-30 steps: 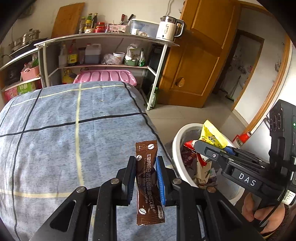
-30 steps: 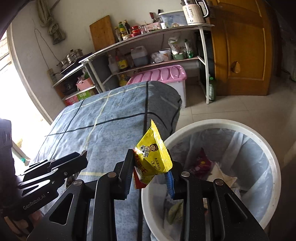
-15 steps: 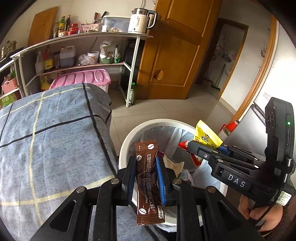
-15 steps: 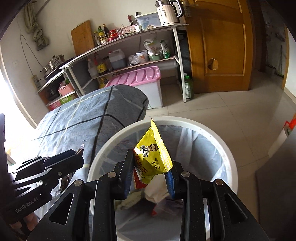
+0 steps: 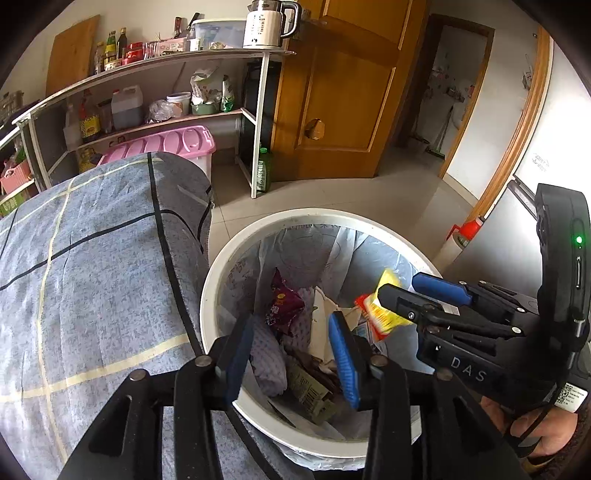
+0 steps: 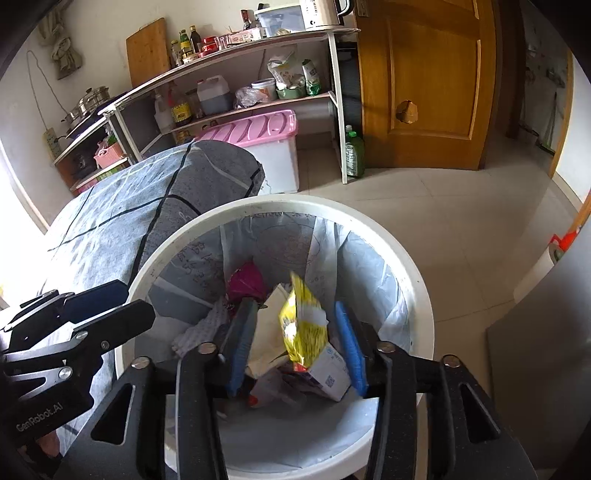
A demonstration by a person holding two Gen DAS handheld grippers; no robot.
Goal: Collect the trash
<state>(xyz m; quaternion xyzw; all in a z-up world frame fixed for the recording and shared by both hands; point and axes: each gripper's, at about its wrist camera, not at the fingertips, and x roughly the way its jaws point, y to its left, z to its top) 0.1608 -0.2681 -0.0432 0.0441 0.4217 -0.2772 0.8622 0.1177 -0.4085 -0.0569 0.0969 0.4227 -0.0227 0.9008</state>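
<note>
Both tongs hang over the white bin (image 5: 207, 295), whose rim circles a pale liner bag (image 6: 369, 266) and a heap of trash. The left tongs (image 5: 291, 350) are spread wide with nothing between their blue pads (image 5: 343, 358); straight beyond their tips lie a purple-red wrapper (image 5: 282, 302), a grey cloth (image 5: 267, 354) and a brownish packet with a barcode (image 5: 310, 391) in the bin. The right tongs (image 6: 295, 343) are spread too, and the yellow snack bag (image 6: 303, 325) sits in the gap between their pads without either pad pressing it; whether it is falling or already resting on the heap cannot be told. Below it, near the right pad, is a small white box with a code (image 6: 328, 376), and beyond the left pad a magenta wrapper (image 6: 245, 280) and white paper (image 6: 271, 325). From the left wrist view the right tongs (image 5: 402, 295) reach in from the right with the yellow bag (image 5: 384, 314) at their tips. To the left of both tongs, touching the bin's side, lies the worktop under a blue-grey checked cloth (image 5: 92, 266). Far ahead stand a shelf (image 5: 166, 66) with bottles and a kettle (image 5: 267, 24), a pink-lidded box (image 6: 266, 127), and a wooden door (image 6: 428, 81).
</note>
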